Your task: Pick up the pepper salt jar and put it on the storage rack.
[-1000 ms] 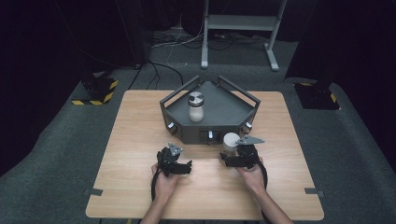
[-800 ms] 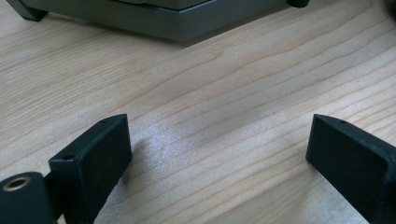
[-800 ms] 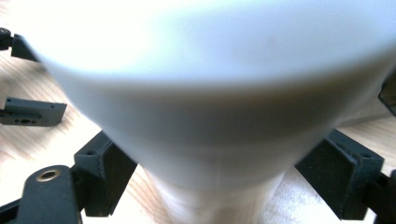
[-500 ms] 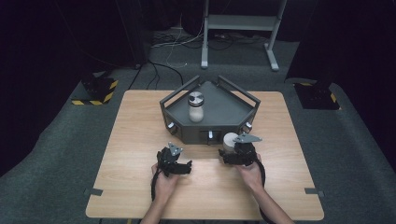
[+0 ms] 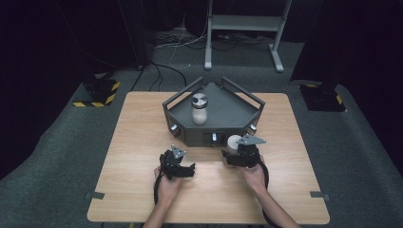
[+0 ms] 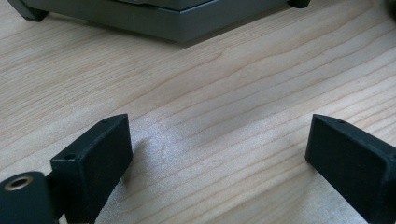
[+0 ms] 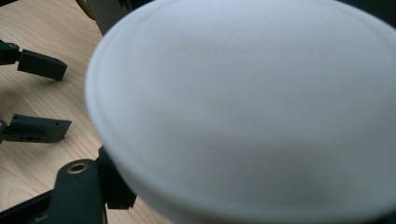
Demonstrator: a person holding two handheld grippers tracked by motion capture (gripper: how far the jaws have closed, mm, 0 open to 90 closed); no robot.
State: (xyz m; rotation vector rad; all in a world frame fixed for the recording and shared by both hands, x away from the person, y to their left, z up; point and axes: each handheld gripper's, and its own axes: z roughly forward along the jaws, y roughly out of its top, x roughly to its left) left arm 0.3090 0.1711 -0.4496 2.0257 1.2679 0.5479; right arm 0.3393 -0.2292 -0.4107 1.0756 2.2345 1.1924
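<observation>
High view: right hand-held gripper [image 5: 236,151] closing around white cup [image 5: 233,143].

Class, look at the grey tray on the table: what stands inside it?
Inside the grey tray one jar stands upright, pale-bodied with a silver-and-black lid. The lid covers its mouth, so the contents cannot be seen. The tray's front wall hides the floor just behind it.

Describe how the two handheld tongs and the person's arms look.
Both tongs, left and right, are black, each topped by a grey three-cornered plate and trailing a black cable. Their jaws are flat black rectangular blocks with small screw holes. The forearms are bare, no sleeves or gloves.
</observation>
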